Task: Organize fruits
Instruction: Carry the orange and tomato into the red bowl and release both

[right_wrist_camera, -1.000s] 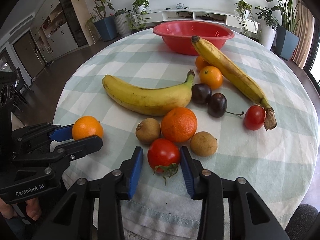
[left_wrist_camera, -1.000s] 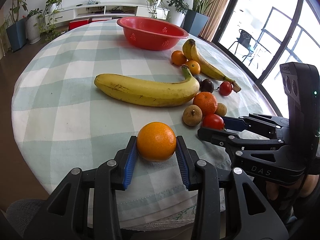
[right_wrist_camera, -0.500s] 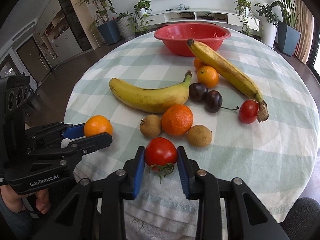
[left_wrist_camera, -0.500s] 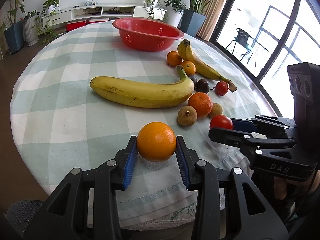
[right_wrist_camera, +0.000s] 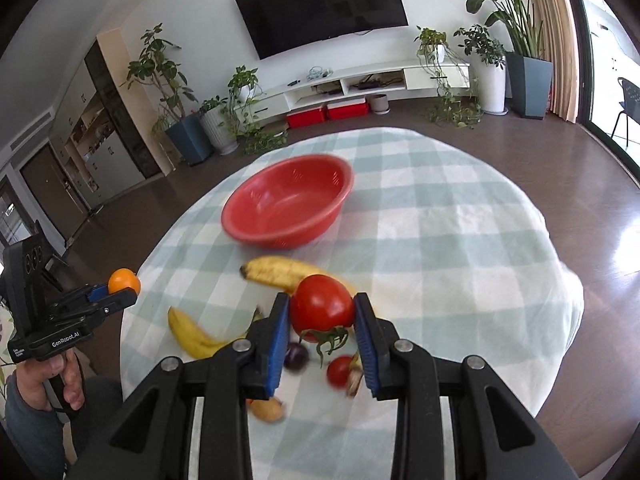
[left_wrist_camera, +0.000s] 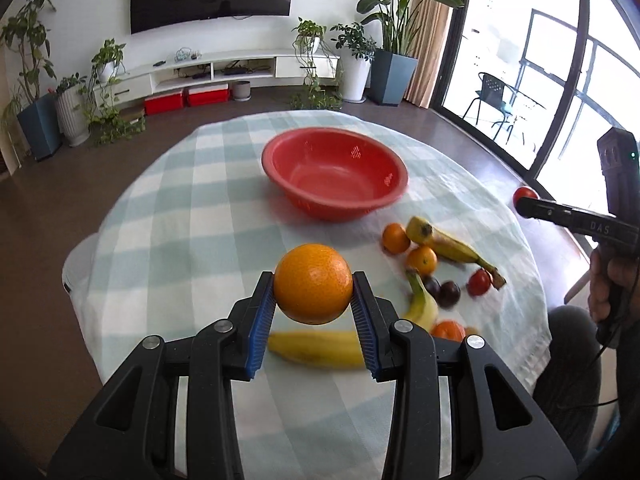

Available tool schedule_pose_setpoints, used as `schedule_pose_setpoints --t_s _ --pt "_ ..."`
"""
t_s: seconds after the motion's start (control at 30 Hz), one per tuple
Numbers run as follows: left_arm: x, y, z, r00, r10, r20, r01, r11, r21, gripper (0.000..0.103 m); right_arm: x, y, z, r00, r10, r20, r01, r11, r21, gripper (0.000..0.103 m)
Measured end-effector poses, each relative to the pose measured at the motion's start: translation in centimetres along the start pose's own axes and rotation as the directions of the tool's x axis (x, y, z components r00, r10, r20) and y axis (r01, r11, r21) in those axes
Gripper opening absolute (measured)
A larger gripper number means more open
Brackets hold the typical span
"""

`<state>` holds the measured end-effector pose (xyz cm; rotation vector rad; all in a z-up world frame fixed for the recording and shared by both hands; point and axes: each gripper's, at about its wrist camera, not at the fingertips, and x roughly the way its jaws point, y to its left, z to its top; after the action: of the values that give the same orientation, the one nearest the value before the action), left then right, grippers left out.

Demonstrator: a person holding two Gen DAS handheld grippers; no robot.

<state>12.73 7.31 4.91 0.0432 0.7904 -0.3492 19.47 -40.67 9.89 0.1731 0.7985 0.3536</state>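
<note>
The left hand-held gripper (left_wrist_camera: 313, 300) is clamped on an orange (left_wrist_camera: 313, 283), held above the worktop (left_wrist_camera: 168, 216). The right hand-held gripper (right_wrist_camera: 322, 320) grips a tomato (right_wrist_camera: 322, 302), also aloft. The red bowl (left_wrist_camera: 335, 178) sits at the far side, bananas (left_wrist_camera: 316, 349) and small fruit nearer.

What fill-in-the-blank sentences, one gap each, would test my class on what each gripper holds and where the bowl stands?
1. The left gripper is shut on an ____, held clear above the table.
2. The right gripper is shut on a red ____ with a green stem.
3. The red bowl on the checked tablecloth holds ____ fruit.
4. Two yellow ____ lie on the tablecloth among the smaller fruit.

Missing words: orange; tomato; no; bananas
</note>
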Motion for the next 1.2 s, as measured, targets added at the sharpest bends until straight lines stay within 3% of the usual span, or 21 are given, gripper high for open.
schedule_pose_setpoints --t_s 0.2,0.37,0.53,0.73,0.93,1.2 --pt "5.5 0.0 8.7 1.0 0.004 -0.031 -0.001 0.996 0.093 0.035 4.4 1.0 6.8 0.999 0.032 -0.014 -0.033 0.993 -0.111 0.034" --pt "12.4 0.3 11.8 0.992 0.017 -0.125 -0.004 0.994 0.105 0.035 10.3 2.2 9.5 0.994 0.062 -0.091 -0.074 0.987 -0.14 0.034" --pt "17.4 -0.1 12.0 0.982 0.029 -0.188 -0.003 0.99 0.139 0.035 15.1 3.5 9.7 0.986 0.039 -0.164 -0.071 0.979 -0.193 0.034" --pt "21.0 -0.1 11.4 0.974 0.038 -0.222 -0.004 0.989 0.15 0.035 17.9 4.2 9.2 0.975 0.002 -0.223 -0.061 0.964 -0.258 0.034" --pt "22.4 -0.9 10.2 0.968 0.08 -0.237 -0.03 0.978 0.205 0.036 19.6 4.6 8.2 0.963 -0.044 -0.268 -0.041 0.951 -0.306 0.034" --pt "23.5 -2.0 10.1 0.967 0.079 -0.24 -0.019 0.97 0.241 0.036 21.1 5.0 7.5 0.95 -0.096 -0.296 -0.015 0.936 -0.352 0.035"
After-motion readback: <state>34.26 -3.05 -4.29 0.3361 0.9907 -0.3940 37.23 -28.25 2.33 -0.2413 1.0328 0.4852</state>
